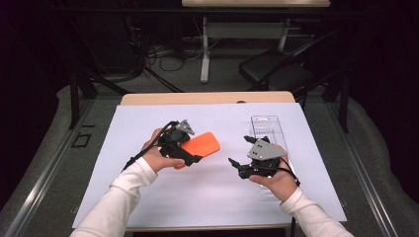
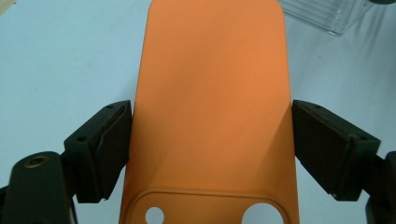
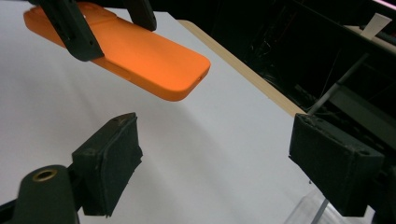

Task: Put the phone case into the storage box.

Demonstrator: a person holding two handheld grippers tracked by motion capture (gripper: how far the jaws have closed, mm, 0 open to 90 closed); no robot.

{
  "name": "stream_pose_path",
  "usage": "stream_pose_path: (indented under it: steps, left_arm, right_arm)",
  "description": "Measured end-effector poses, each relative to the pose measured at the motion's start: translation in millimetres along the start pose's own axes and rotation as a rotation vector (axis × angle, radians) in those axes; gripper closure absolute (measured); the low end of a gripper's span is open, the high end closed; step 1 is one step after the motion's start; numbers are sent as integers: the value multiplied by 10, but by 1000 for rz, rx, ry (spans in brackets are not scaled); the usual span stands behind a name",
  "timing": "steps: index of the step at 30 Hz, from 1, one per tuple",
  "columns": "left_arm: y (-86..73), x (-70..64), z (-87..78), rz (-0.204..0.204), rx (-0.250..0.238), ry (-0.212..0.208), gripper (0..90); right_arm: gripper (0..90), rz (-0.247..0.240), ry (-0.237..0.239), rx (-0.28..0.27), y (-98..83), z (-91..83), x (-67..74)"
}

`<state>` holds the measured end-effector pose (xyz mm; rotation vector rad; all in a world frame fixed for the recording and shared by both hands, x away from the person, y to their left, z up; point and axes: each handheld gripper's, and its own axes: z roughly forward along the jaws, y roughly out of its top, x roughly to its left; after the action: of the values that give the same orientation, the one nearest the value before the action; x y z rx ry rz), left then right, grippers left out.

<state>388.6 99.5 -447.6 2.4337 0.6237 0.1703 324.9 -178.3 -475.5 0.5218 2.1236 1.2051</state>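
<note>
An orange phone case (image 1: 203, 143) hangs above the white sheet, gripped across its width by my left gripper (image 1: 191, 146). In the left gripper view both pads (image 2: 112, 149) press on the long edges of the case (image 2: 210, 93), near the end with the camera cut-outs. My right gripper (image 1: 238, 150) hovers to the right of the case, pointing left at it, open with nothing between its jaws. From the right gripper view (image 3: 219, 172) the case (image 3: 154, 60) floats ahead at the upper left, clamped by the left gripper (image 3: 109, 23).
A clear plastic box (image 1: 267, 129) lies on the white sheet (image 1: 207, 197) behind my right hand, and also shows as the clear box (image 2: 327, 14). The wooden table edge (image 1: 207, 98) runs along the back. A black chair (image 1: 276, 69) and a desk stand beyond it.
</note>
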Motion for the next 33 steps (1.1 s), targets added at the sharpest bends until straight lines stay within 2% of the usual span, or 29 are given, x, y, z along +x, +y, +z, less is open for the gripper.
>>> stream_pose_path:
  steps: [5,8,10,17,22,28,32,33]
  left_arm:
    - [38,-29,17,8,6,-10,157]
    - [54,-43,27,8,6,-16,157]
    - [63,-50,37,7,9,-21,157]
    - [99,-45,49,0,11,-28,157]
    - [128,-45,41,-4,9,-29,157]
    - [151,-50,57,-1,26,-32,158]
    - [164,-57,43,-1,16,-29,157]
    - [165,-57,42,-2,17,-29,157]
  right_arm:
    - [171,-163,-17,31,49,36,43]
    - [228,-255,1,52,83,56,74]
    - [223,-324,-4,60,103,66,94]
    - [225,-505,-31,111,136,114,155]
    - [224,-636,-56,119,162,152,195]
    - [225,-750,-68,133,181,200,253]
    - [235,-769,-64,130,183,244,274]
    - [236,-785,-71,145,192,241,278]
